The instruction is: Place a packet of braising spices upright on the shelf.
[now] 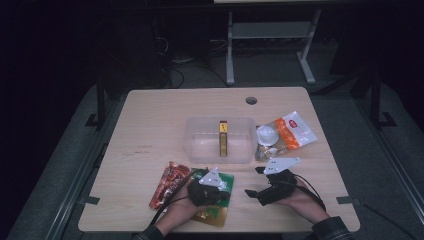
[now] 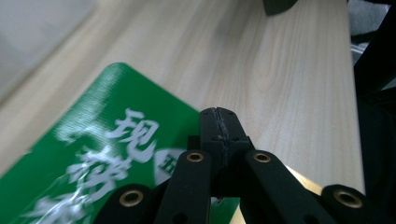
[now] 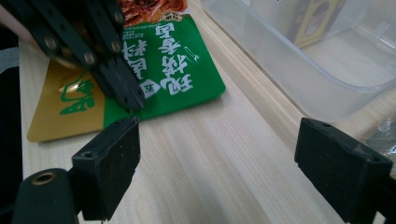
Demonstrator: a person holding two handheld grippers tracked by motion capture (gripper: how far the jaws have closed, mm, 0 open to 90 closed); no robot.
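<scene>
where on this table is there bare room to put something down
The left half of the table is bare, from the clear bin out to the left edge, as is the far strip behind the bin. The near side is crowded: green packet, red packet, both grippers. White-and-orange bags fill the bin's right.

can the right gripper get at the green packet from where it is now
Probably yes: the right gripper has open jaws and bare table before the green packet. The shut left gripper rests on the packet's near edge and may crowd it.
</scene>
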